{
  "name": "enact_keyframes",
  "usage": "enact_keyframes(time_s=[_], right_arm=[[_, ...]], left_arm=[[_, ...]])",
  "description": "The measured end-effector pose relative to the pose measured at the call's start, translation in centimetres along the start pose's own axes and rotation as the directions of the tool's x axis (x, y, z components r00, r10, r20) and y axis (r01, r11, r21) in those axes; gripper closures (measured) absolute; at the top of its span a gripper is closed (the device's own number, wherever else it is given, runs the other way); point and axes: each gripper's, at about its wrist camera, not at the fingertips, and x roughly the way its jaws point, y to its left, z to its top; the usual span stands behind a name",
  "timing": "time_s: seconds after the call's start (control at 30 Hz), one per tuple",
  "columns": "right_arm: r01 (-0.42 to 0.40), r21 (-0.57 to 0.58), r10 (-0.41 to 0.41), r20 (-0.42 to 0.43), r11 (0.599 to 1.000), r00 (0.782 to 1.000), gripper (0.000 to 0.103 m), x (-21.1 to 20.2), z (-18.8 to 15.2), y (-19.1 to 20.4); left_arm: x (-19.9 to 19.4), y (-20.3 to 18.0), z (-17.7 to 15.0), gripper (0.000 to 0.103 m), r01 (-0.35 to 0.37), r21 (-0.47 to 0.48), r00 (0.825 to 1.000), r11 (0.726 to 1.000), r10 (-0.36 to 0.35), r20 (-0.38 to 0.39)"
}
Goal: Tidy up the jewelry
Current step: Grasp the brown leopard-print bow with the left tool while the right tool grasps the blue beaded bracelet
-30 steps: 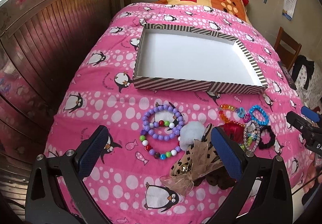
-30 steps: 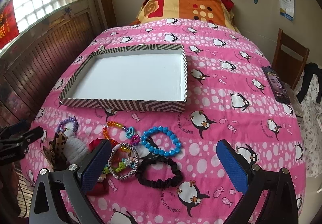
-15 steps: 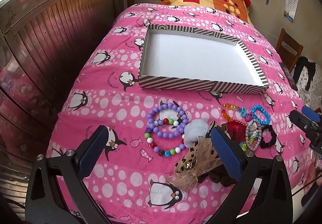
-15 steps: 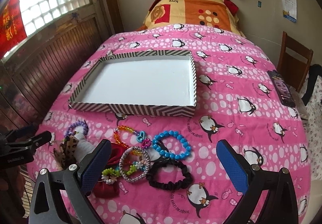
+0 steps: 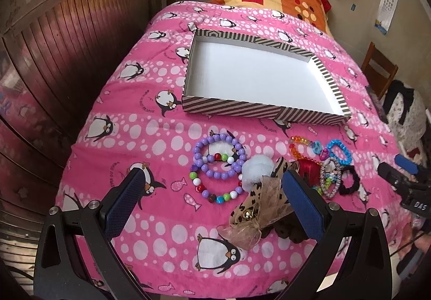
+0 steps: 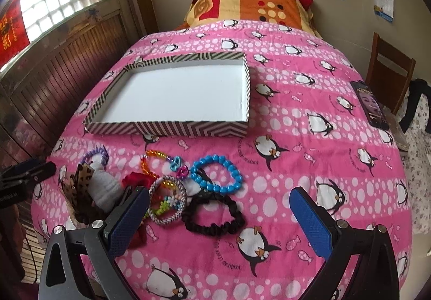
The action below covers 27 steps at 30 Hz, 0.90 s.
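**Both claws raised and back, nothing yet picked**

Left claw (image 5: 212, 200) stands with jaws wide apart and empty, above the near edge of the bed (image 5: 150, 122). Right claw (image 6: 219, 219) is likewise spread wide, holding nothing.

Change over the last second: both cameras have pulled up and back. The tray (image 5: 264, 108) and the jewelry now sit lower and smaller in each view, and more of the room shows. No item on the quilt has shifted.

Location of task items: all pieces lie loose on the quilt, short of the tray's near wall. Purple bracelet (image 5: 219, 157) overlaps the multicolour bead bracelet (image 5: 215, 189); bow (image 5: 258, 208) and white pompom (image 5: 256, 170) lie just beside them. Blue bracelet (image 6: 216, 177), silver bangle (image 6: 167, 200) and black scrunchie (image 6: 215, 216) cluster to the right, touching one another. Tray interior is bare.

Assessment: sorting has not begun. The retreat reads as a survey before a first pick; the overlapping pieces risk lifting together.
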Motion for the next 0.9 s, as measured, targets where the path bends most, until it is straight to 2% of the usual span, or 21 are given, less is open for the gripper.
enact_keyframes(time_s=[0.13,0.2,0.37,0.47,0.57,0.63,0.7,0.77,0.9], right_arm=[[-0.004,0.009,0.004,-0.007,1.0,1.0,0.0,0.0,-0.5,-0.5],[-0.008,0.014,0.008,-0.018,1.0,1.0,0.0,0.2,-0.6,-0.7],[-0.009,0.008,0.01,-0.035,1.0,0.999,0.004,0.8,-0.6,-0.9],[-0.023,-0.002,0.022,-0.039,1.0,0.999,0.006,1.0,-0.6,-0.8],[-0.021,-0.01,0.021,-0.052,1.0,0.998,0.009,1.6,-0.5,-0.8],[-0.025,-0.009,0.024,-0.063,1.0,0.998,0.014,2.0,-0.5,-0.9],[-0.025,-0.009,0.025,-0.066,1.0,0.998,0.015,2.2,-0.4,-1.1],[-0.028,-0.009,0.028,-0.059,1.0,0.998,0.017,2.2,-0.2,-1.3],[-0.022,-0.017,0.021,-0.052,1.0,0.998,0.023,2.7,0.3,-1.7]], left_arm=[[-0.1,0.7,-0.2,0.001,0.079,-0.004,0.997,0.997,-0.079,-0.023],[-0.1,0.3,-0.4,0.001,0.136,0.03,0.99,0.99,-0.135,-0.041],[0.6,-2.4,-1.5,0.001,0.215,0.171,0.973,0.962,-0.197,-0.117],[1.5,-3.3,-2.2,0.002,0.216,0.22,0.973,0.951,-0.191,-0.127],[3.1,-3.9,-2.2,0.024,0.235,0.22,0.966,0.947,-0.203,-0.159],[4.2,-3.8,-2.1,0.039,0.238,0.197,0.963,0.951,-0.204,-0.175],[5.3,-3.3,-2.2,0.071,0.265,0.151,0.951,0.952,-0.233,-0.204],[5.9,-2.8,-2.2,0.087,0.26,0.117,0.948,0.959,-0.231,-0.219],[3.9,-2.2,-1.5,0.093,0.293,0.082,0.941,0.953,-0.272,-0.202]])
